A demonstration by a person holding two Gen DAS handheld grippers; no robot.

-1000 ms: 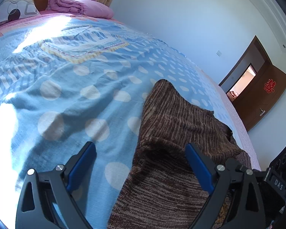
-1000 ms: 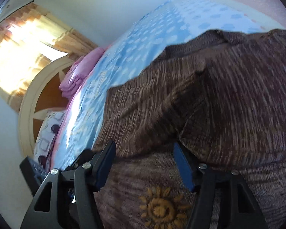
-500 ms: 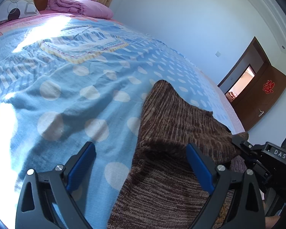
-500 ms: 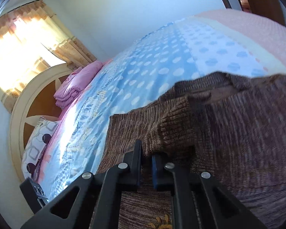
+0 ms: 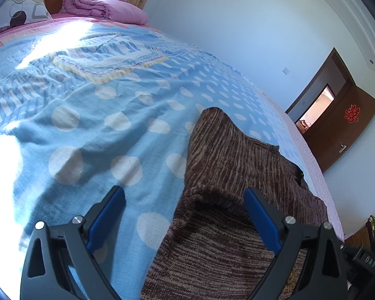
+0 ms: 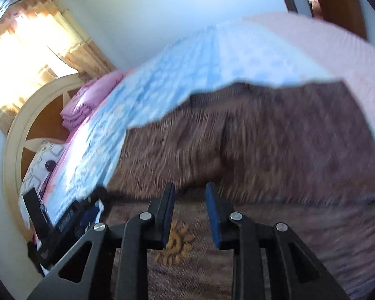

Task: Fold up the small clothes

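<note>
Ahead of my left jaws spread a blue polka-dot bedspread (image 5: 117, 115). Far beyond them lay a folded pink quilt (image 5: 105, 8) and a patterned pillow (image 5: 20, 16). Off to their right stood an open brown door (image 5: 347, 122).

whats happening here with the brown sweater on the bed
A person with a handheld gripper in each hand is folding a brown knit sweater spread on a bed with a blue polka-dot blanket. The left gripper hovers at the sweater's edge with its jaws wide open, gripping nothing. The right gripper sits over the sweater near a sun emblem, jaws partly open and empty. That view is motion-blurred, so the right hand is moving. One sleeve looks folded in.
</note>
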